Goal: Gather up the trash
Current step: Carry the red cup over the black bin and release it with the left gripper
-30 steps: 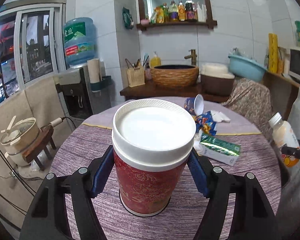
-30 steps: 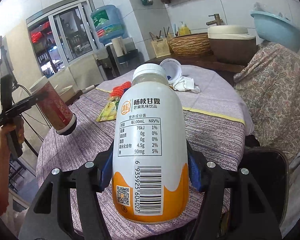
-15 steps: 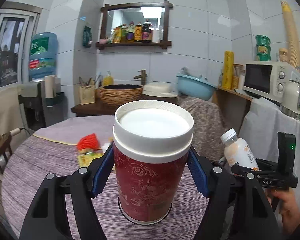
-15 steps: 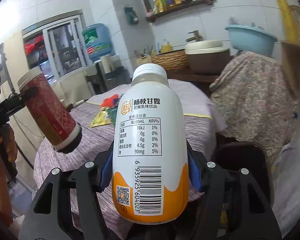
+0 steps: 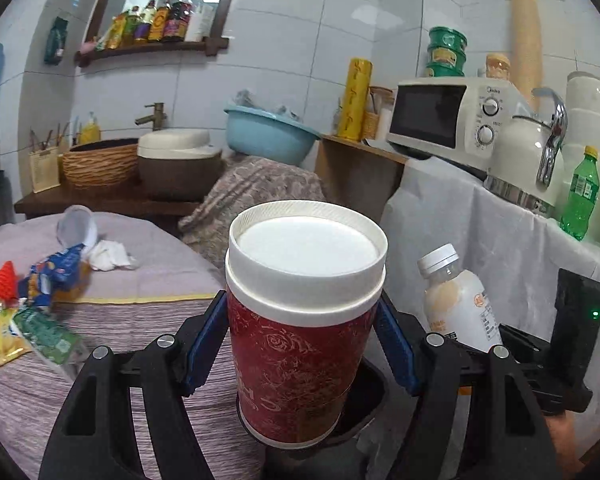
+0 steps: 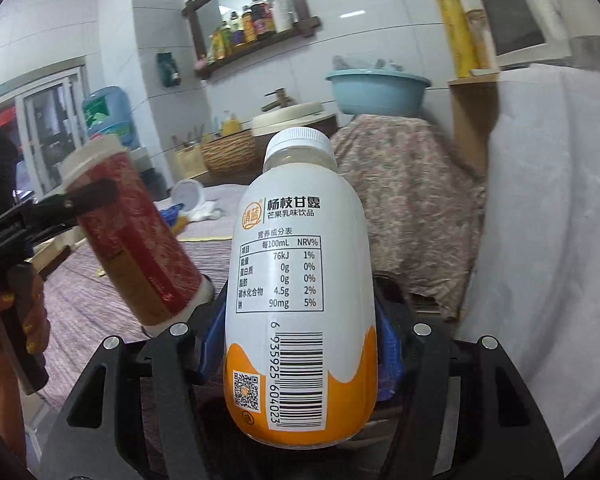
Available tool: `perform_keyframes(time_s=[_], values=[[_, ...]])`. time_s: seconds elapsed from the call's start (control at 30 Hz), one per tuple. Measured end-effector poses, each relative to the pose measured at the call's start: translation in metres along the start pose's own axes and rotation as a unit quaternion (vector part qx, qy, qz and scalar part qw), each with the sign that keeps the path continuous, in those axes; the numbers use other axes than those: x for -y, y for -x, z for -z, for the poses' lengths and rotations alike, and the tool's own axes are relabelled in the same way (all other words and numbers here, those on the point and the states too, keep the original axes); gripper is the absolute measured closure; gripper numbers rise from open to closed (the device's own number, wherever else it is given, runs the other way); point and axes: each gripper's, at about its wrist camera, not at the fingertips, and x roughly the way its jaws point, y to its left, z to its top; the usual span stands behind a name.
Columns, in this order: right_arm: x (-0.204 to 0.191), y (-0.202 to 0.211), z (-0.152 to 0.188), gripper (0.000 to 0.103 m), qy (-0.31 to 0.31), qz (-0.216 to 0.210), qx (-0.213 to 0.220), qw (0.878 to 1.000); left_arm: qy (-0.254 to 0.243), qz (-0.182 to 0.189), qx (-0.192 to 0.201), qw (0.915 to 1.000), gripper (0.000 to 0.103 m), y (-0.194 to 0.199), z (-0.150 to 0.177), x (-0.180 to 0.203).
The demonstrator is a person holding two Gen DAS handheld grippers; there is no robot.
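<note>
Red cup [image 5: 296,364] in left tool [image 5: 300,344]

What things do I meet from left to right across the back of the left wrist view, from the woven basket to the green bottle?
Woven basket → brown pot with a cream lid → blue basin → yellow roll → microwave → white kettle → green bottle.

The cup [image 5: 296,364] looks like matt red paper under a white plastic lid [image 5: 306,256]. The bottle [image 6: 300,300] is glossy plastic. Ribbed purple cloth covers the worktop [image 5: 32,392].
</note>
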Motion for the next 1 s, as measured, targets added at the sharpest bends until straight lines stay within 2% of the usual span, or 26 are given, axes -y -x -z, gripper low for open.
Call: perform_keyframes(time_s=[0.07,0.17,0.3,0.43,0.6,0.7,0.8,0.9,0.97,1.0], values=[[0.011,0.005,0.002,0.041,-0.006,0.01,0.003,1.0,0.011,0.015,-0.022,0.9996,0.034,-0.033,0.005,0.01],[0.027,0.011,0.006,0.041,-0.014,0.03,0.007,0.999,0.015,0.016,-0.047,0.9986,0.034,-0.074,0.014,0.023],[0.045,0.01,0.01,0.041,-0.029,0.039,0.003,0.999,0.037,0.022,-0.103,0.9937,0.034,-0.136,0.037,0.029],[0.045,0.005,0.01,0.041,-0.026,0.047,0.001,0.999,0.011,-0.001,-0.15,0.9886,0.034,-0.187,0.063,0.039],[0.05,0.005,0.012,0.041,-0.028,0.054,0.003,0.998,0.02,-0.01,-0.193,0.9809,0.034,-0.235,0.09,0.036],[0.051,0.006,0.014,0.041,-0.033,0.055,0.002,0.998,0.008,-0.033,-0.232,0.9722,0.034,-0.267,0.112,0.032],[0.054,0.007,0.018,0.041,-0.031,0.059,-0.002,0.998,-0.002,-0.047,-0.261,0.9643,0.033,-0.289,0.128,0.029],[0.057,0.004,0.02,0.041,-0.035,0.061,-0.008,0.998,-0.036,-0.052,-0.28,0.9579,0.032,-0.299,0.136,0.034],[0.06,0.001,0.021,0.041,-0.038,0.062,-0.011,0.997,-0.046,-0.056,-0.275,0.9588,0.02,-0.295,0.136,0.038],[0.061,0.0,0.021,0.041,-0.039,0.062,-0.012,0.997,-0.045,-0.055,-0.27,0.9603,0.018,-0.293,0.136,0.039]])
